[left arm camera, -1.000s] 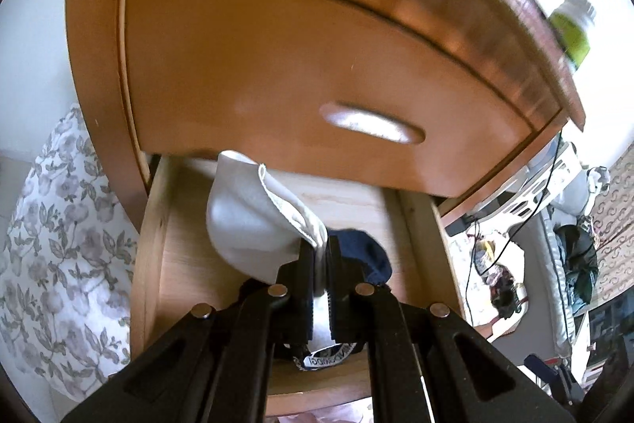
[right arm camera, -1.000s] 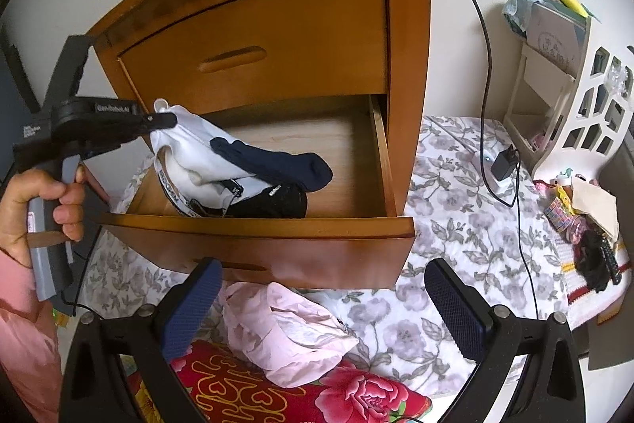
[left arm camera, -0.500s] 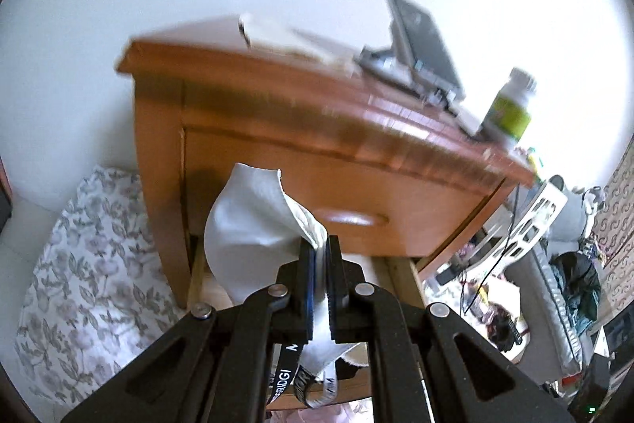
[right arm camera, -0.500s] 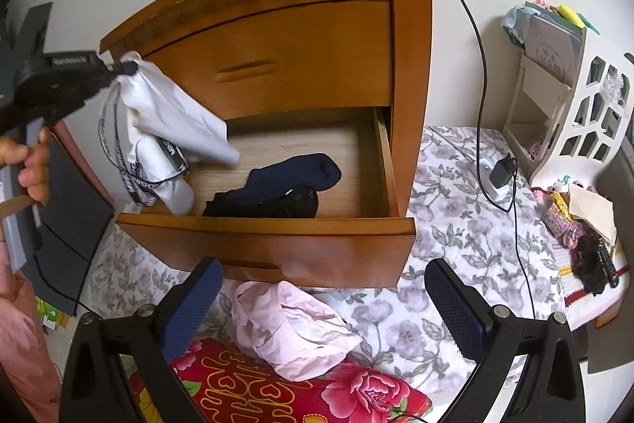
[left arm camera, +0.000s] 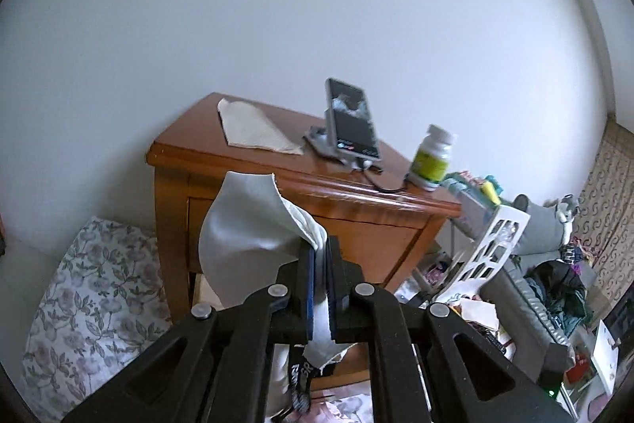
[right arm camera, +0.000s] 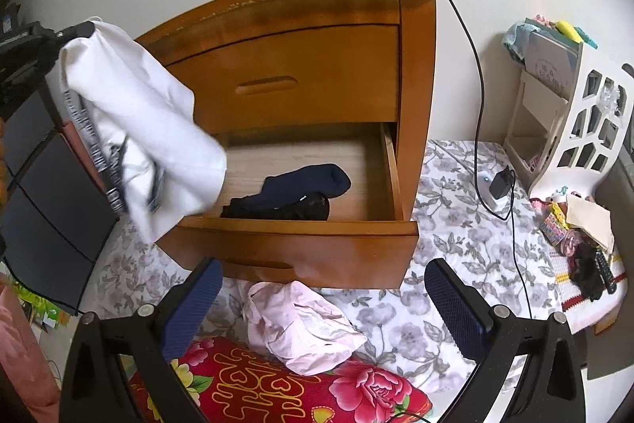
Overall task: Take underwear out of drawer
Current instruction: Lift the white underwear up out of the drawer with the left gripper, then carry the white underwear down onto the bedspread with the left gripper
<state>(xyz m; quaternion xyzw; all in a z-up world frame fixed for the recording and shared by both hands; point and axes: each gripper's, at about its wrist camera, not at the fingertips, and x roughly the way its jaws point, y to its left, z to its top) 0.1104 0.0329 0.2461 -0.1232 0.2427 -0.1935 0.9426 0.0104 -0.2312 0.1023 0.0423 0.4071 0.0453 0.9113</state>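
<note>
The white underwear (right arm camera: 150, 129) hangs in the air at the upper left of the open drawer (right arm camera: 301, 236), clear of the drawer's front edge, its patterned waistband dangling below the cloth. It is pinched in the left tool (left arm camera: 321, 264), whose jaws are closed tight on a fold of the fabric, with the rest of the garment billowing to the left of the jaws and a strip trailing beneath them. Judged from this, the main step of the task is done for this piece: it is out of the drawer but not yet put down anywhere. Inside the drawer lie a dark blue garment (right arm camera: 313, 181) and a black garment (right arm camera: 281, 211), touching one another near the front; whether they count as underwear left to remove cannot be told. The right tool (right arm camera: 317, 300) is spread wide, holds nothing and touches nothing, and hovers in front of and below the drawer. A pink cloth (right arm camera: 301, 328) lies on the flowered bedding (right arm camera: 455, 217) just below the drawer front, beside a red flowered cushion (right arm camera: 277, 387). The wooden nightstand (right arm camera: 317, 74) has its upper drawer closed; on its top surface stand a phone on a stand (left arm camera: 350, 123) and a white bottle with a green label (left arm camera: 432, 157).
</note>
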